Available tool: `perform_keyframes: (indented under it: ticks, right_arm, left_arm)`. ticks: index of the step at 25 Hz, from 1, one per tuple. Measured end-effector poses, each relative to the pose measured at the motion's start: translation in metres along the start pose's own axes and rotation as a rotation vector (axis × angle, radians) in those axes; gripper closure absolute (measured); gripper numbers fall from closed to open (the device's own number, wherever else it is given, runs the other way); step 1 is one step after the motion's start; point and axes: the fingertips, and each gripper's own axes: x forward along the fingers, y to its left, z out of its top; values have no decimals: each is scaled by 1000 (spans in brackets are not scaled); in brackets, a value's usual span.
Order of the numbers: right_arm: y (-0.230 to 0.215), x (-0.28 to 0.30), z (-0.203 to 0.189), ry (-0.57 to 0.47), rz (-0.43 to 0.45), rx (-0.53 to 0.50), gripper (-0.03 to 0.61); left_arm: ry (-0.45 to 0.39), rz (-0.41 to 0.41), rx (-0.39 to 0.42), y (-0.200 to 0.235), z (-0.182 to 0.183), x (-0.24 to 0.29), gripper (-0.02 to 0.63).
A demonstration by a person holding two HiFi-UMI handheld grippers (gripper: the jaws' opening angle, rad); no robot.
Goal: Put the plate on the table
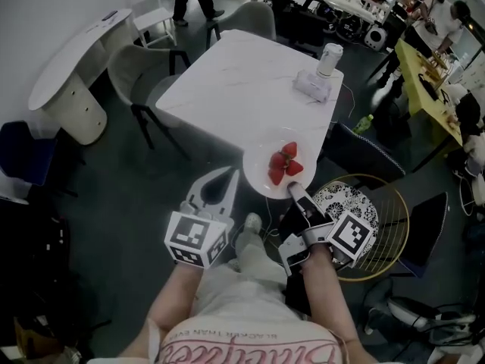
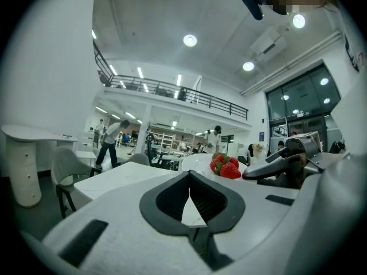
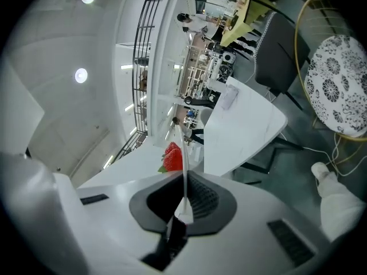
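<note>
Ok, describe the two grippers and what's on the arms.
The left gripper and right gripper each have a smooth white shell tapering to pointed jaws, lined with dark grey ribbed pads. Each carries a cube with black-and-white square markers. No cables show. The forearms are bare; the shirt is light with pink lettering.

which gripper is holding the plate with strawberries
The right gripper: its fingers clamp the plate's near rim; the left gripper hangs empty beside it.
</note>
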Motion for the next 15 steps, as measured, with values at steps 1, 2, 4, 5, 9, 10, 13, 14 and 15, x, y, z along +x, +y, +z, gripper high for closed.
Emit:
perform_keyframes:
  ticks: [1,2,4,5,9,10,13,14,15]
  right_arm:
    - [2,5,4,9,-10,-9,568]
    - [5,10,9,18,-21,-29,569]
    - [12,19,20,34,-36,-82,569]
    - [15,24,26,39,-35,-101,568]
    - [30,54,51,51,17,-112,568]
    - [33,63,57,55,29,-110,568]
    - [41,95,79,68,49,-109,569]
    - [42,105,87,71,51,-107,569]
    - [43,114,95,72,52,-101,568]
  left_arm:
    - [1,2,-3,4,0,5,609]
    - [1,4,-6,7,0,10,609]
    - [1,8,-10,13,-1,21,609]
    - [-1,9,-11,16,-1,28,609]
    - [-12,18,-5,30,4,58,609]
    - [-15,20,-2,35,7,68,609]
    - [-30,26,14,50,24,101,609]
    - [-36,30,19,55,31,113,609]
    - [-42,35,24,60,37,124,609]
